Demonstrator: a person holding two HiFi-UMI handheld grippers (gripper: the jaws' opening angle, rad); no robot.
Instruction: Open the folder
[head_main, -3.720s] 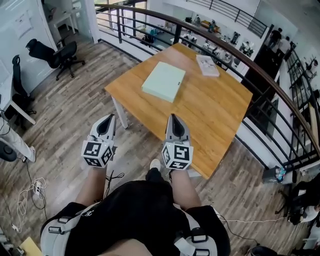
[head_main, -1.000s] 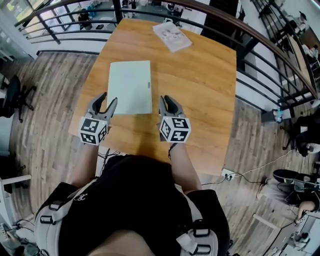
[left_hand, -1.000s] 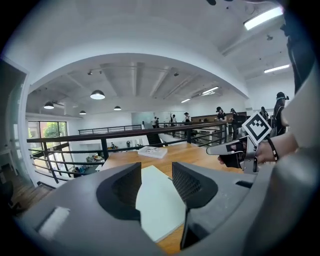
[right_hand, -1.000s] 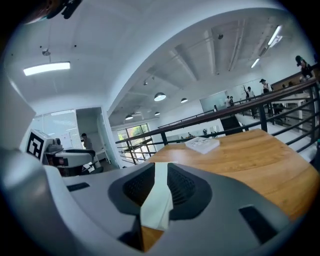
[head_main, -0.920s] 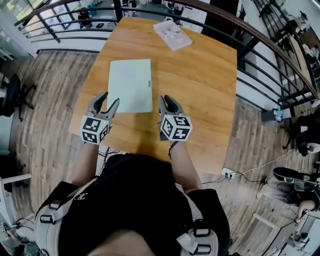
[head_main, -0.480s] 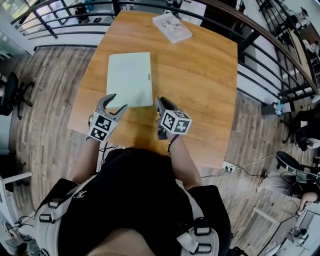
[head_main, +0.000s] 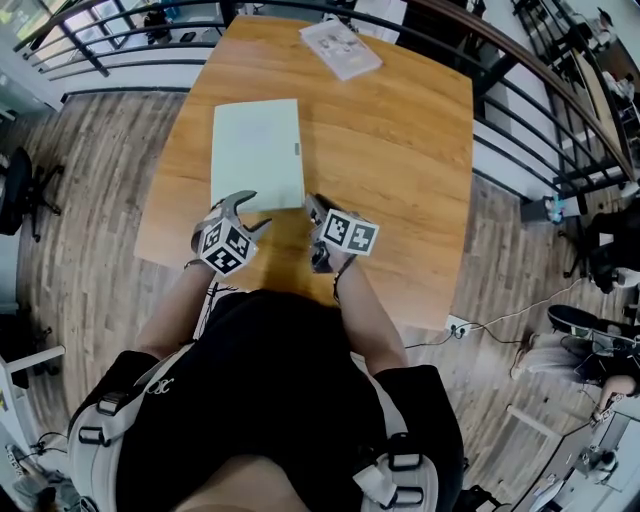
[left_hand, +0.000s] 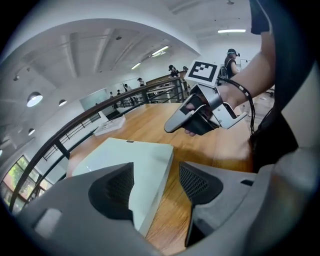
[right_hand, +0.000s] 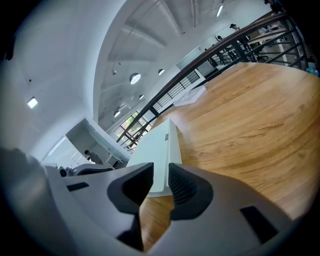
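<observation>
A pale green folder (head_main: 257, 152) lies shut and flat on the wooden table (head_main: 400, 150). My left gripper (head_main: 247, 207) sits at the folder's near edge. Its jaws are opening wide, and the folder's near corner (left_hand: 135, 160) shows between them with neither pad pressing on it. My right gripper (head_main: 313, 207) hovers just off the folder's near right corner, its jaws only a narrow gap apart with nothing in it. In the right gripper view the folder's edge (right_hand: 162, 150) lies just beyond the right gripper (right_hand: 160, 186). The left gripper view shows the left gripper (left_hand: 156, 182) and, beyond it, the right gripper (left_hand: 200, 107) held in a hand.
A white booklet (head_main: 340, 48) lies at the table's far edge. A black railing (head_main: 520, 110) curves round the table's far and right sides. The table's near edge (head_main: 300, 295) runs just under my hands. An office chair (head_main: 15, 185) stands on the floor at left.
Both grippers have sunk toward the table and rolled, closing in on the folder's near edge. The left jaws have spread wider. The folder has not moved.
</observation>
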